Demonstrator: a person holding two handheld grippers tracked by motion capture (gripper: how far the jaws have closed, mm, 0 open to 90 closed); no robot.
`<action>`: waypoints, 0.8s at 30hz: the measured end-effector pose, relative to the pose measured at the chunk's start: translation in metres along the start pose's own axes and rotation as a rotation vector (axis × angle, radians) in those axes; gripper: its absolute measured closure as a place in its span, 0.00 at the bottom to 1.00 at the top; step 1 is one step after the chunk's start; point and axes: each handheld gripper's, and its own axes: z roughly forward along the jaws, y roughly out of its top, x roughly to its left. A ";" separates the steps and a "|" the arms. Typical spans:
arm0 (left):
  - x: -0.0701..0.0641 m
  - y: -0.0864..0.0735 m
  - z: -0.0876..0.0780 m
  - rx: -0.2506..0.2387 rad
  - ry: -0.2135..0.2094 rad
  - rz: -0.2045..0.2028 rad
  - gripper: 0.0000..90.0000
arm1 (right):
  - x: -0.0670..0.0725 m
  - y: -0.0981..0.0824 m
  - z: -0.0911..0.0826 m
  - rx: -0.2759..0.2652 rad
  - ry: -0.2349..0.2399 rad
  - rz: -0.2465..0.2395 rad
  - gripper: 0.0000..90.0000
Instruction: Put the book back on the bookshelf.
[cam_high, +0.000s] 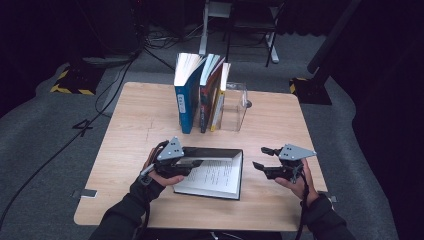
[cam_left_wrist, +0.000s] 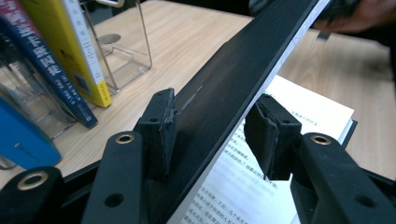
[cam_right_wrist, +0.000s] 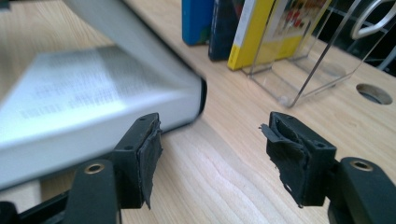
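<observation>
1. Open book (cam_high: 215, 175) lies on the worktop (cam_high: 130, 130) near your edge, pages up, in front of the row of upright books (cam_high: 202, 92).
2. Your left tool (cam_high: 187, 165) sits at the book's left side; its pads (cam_left_wrist: 161, 128) straddle the raised black cover (cam_left_wrist: 233, 79), one pressed to the outer face, the other close on the page side. I can't tell if that one touches.
3. Your right tool (cam_high: 260, 159) is just right of the book, apart from it, jaws spread wide with nothing between them.
4. Clear acrylic stand (cam_high: 235, 107) stands right of the upright books.
</observation>
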 end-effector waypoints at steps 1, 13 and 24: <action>0.002 -0.002 -0.002 -0.012 -0.006 -0.012 0.60 | 0.001 -0.001 0.004 0.016 0.004 -0.005 0.40; 0.013 -0.017 -0.015 -0.101 -0.040 -0.101 0.60 | 0.022 -0.010 0.046 0.104 0.098 -0.024 0.34; 0.010 -0.024 -0.018 -0.124 -0.039 -0.104 0.59 | 0.038 0.003 0.043 -0.040 0.139 -0.006 0.37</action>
